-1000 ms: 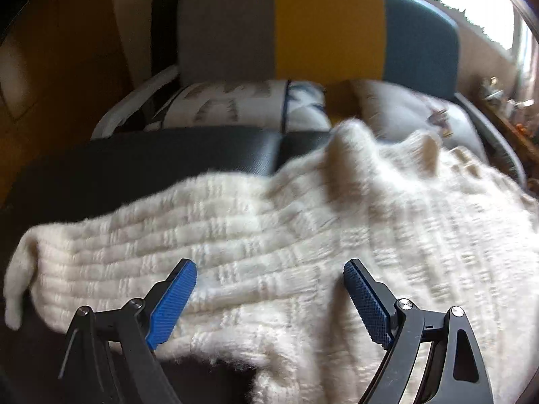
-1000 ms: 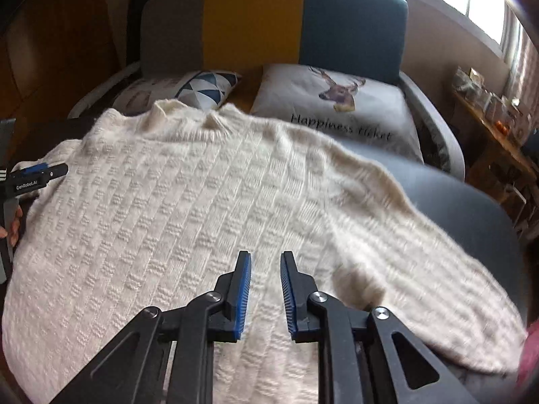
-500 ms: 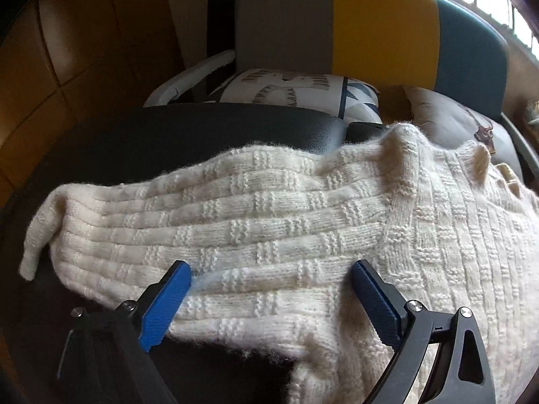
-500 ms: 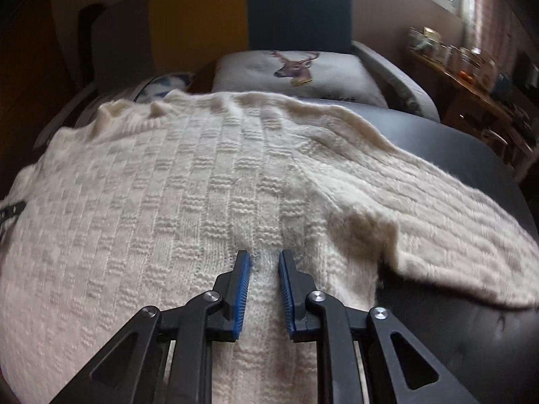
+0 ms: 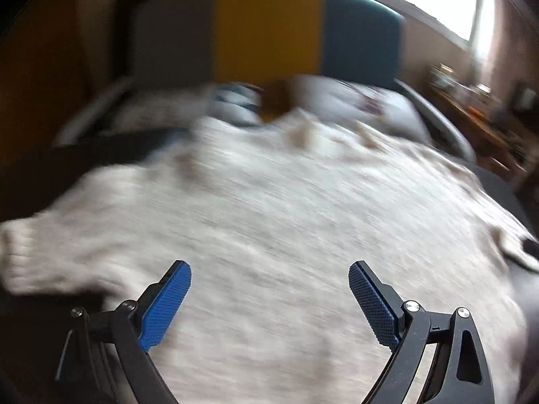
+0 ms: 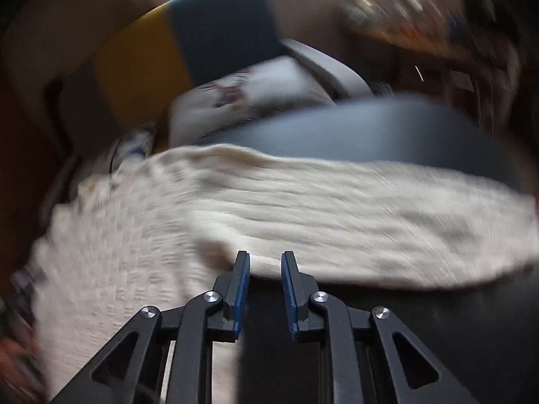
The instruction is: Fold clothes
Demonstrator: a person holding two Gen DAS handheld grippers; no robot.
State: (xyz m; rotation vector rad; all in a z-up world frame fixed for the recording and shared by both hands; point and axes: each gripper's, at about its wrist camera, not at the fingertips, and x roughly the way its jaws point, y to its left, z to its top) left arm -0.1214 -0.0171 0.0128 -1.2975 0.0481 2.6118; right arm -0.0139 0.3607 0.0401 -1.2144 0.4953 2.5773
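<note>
Over the sweater [image 5: 286,235] my left gripper [image 5: 269,289] has its fingers spread wide; at its sleeve [image 6: 370,222] edge, my right gripper [image 6: 265,269] fingers sit narrowly apart, pinching nothing.

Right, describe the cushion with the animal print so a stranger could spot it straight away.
Start at the chair back with its grey, yellow and teal panels. Below the teal panel, beyond the cream sweater, lies the pale grey cushion. A dark animal print marks it, blurred here; the cushion beside it shows blue patches instead.
</note>
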